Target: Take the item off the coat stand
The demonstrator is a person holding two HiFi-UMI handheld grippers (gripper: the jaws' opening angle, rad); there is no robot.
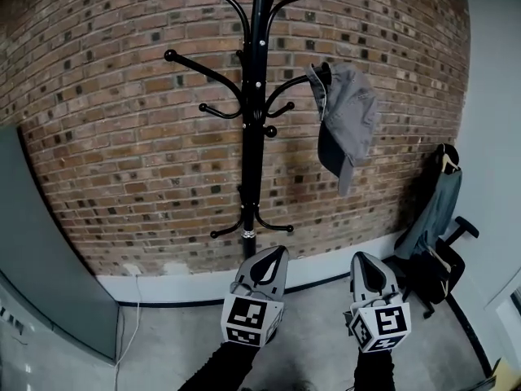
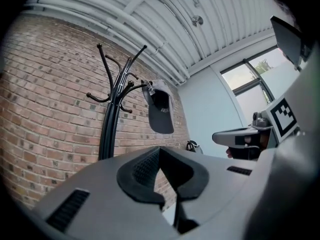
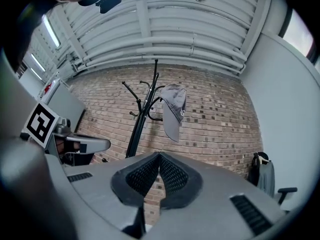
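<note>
A black coat stand [image 1: 254, 112] stands against the brick wall, its hooks curling out to both sides. A grey cap [image 1: 346, 125] hangs from a hook on its right, brim pointing down. The same cap [image 2: 160, 111] shows in the left gripper view and the cap [image 3: 173, 109] in the right gripper view, well ahead of the jaws. My left gripper [image 1: 275, 255] is held low in front of the stand's base, jaws together, nothing between them. My right gripper [image 1: 366, 261] sits beside it, below the cap and far from it, also shut and empty.
A brick wall [image 1: 122, 137] fills the back, with a white skirting and a cable along the floor. A dark jacket on a hanger and an office chair [image 1: 435, 243] stand at the right. A grey panel [image 1: 41, 275] is at the left.
</note>
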